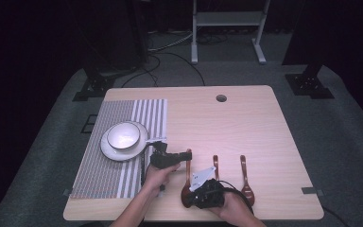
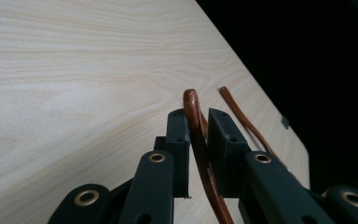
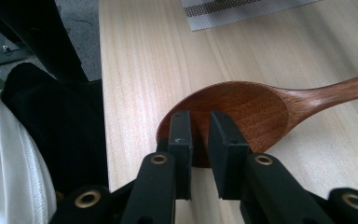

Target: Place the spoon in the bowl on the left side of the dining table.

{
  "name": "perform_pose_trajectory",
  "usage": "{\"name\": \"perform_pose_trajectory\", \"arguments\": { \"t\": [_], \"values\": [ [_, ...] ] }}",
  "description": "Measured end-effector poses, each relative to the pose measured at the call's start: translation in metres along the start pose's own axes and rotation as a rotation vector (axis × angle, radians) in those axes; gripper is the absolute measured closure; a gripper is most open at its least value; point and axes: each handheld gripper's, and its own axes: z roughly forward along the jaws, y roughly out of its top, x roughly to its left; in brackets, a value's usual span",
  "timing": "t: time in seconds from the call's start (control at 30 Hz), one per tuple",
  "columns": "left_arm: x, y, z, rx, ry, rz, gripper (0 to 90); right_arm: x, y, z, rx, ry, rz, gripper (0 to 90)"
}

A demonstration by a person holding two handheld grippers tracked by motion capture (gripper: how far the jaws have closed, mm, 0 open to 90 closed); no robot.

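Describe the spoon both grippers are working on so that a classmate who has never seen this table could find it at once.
Start at the striped placemat with the white bowl. Just right of it, near the table's front edge, three brown wooden spoons lie in a row. It is the leftmost spoon, the one with a gripper at each end.

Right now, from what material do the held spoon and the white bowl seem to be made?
The held spoon looks like reddish-brown wood with a smooth, slightly glossy finish: grain lines show in its bowl. The white bowl seems to be glazed ceramic, plain and evenly bright, though plastic cannot be excluded.
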Motion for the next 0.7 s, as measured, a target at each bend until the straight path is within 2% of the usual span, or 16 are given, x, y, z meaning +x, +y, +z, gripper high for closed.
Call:
{"name": "perform_pose_trajectory", "arguments": {
  "t": [0.03,0.13,0.23,0.27,0.3,0.4,0.43,0.7],
  "values": [
    [0.0,0.0,0.0,-0.009,-0.022,-0.017,80.6,0.0,-0.002,-0.001,-0.01,0.001,-0.005,74.1],
    [-0.001,0.0,-0.001,-0.018,-0.044,-0.028,81.4,0.001,-0.003,-0.001,-0.017,0.01,0.001,70.7],
    [-0.006,0.003,-0.006,-0.05,-0.081,-0.042,83.9,-0.001,-0.011,-0.008,-0.057,0.04,0.044,67.7],
    [-0.006,0.003,-0.006,-0.05,-0.081,-0.042,84.2,-0.001,-0.011,-0.008,-0.057,0.04,0.044,67.7],
    [-0.008,0.005,-0.01,-0.058,-0.081,-0.024,84.2,-0.004,-0.018,-0.017,-0.095,0.047,0.087,65.1],
    [-0.01,0.007,-0.013,-0.068,-0.083,-0.021,84.2,-0.007,-0.025,-0.026,-0.112,0.04,0.114,63.5],
    [-0.011,0.009,-0.015,-0.075,-0.071,-0.012,84.2,-0.012,-0.034,-0.039,-0.133,0.019,0.15,61.4],
    [-0.015,0.019,-0.029,-0.114,-0.034,0.022,84.2,-0.024,-0.069,-0.081,-0.221,-0.053,0.288,54.9]
  ]
}}
